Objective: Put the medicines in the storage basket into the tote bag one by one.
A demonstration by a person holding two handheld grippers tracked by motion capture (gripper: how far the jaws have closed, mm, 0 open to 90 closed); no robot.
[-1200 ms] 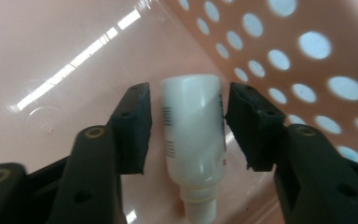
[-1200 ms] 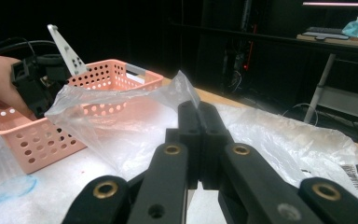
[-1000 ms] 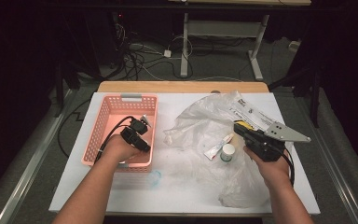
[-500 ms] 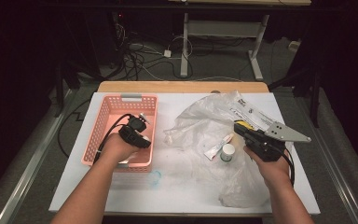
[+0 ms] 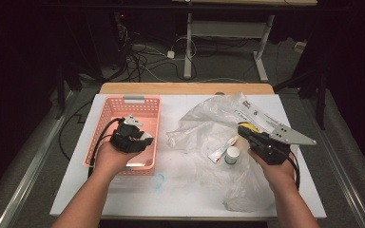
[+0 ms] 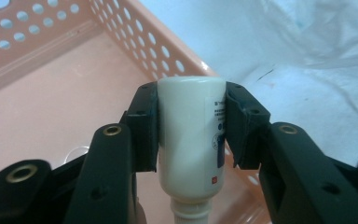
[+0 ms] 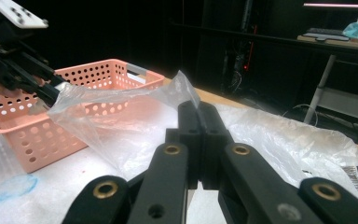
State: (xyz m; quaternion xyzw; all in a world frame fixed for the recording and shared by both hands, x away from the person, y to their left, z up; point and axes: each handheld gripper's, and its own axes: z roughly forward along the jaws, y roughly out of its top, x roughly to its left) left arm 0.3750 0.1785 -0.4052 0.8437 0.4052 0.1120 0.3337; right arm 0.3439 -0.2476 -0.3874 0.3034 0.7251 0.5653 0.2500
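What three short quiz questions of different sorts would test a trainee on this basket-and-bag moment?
1. True or false: the left gripper holds the white plastic bottle over the pink perforated plastic basket.
2. The right gripper is pinching what? A) the clear plastic bag B) a small tube C) the basket's rim
3. Fill in: on the bag near the right gripper, the small white-capped jar stands beside a white ____.

Key: 1 true. 2 A; its jaws meet on a fold of the film. 3 tube.
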